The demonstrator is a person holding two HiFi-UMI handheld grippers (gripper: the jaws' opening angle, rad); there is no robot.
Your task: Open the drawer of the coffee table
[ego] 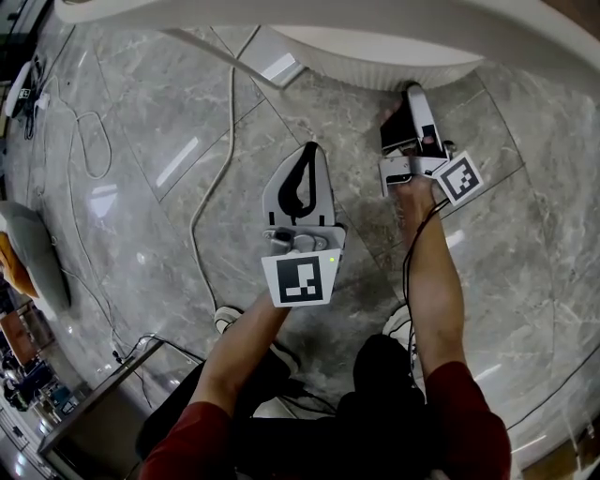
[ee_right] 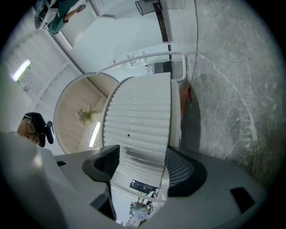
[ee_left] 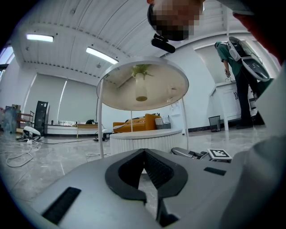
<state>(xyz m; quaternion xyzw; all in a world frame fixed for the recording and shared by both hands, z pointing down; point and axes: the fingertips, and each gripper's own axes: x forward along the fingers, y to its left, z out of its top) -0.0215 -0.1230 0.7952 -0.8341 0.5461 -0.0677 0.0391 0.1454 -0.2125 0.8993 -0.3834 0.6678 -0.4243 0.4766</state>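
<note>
Right hand-held gripper [ee_right: 142, 153], jaws wide apart, straddles the ribbed drawer [ee_right: 139, 114], probably stiff, light, slick: pinch its side edges; left hand-held gripper [ee_left: 144, 153] closed, empty.

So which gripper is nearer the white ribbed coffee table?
Right. The right gripper is at the white ribbed round coffee table; the left gripper sits back over the grey marble floor.

Ribbed drum [ee_right: 138, 120] of the coffee table filled the gap between the right claw's [ego: 412, 94] spread jaws. The round tabletop [ego: 281, 14] overhung it. The left claw [ego: 305, 173], jaws together, had bare marble floor [ego: 169, 141] all round. A white cable [ego: 232, 94] lay to its left, apart.
</note>
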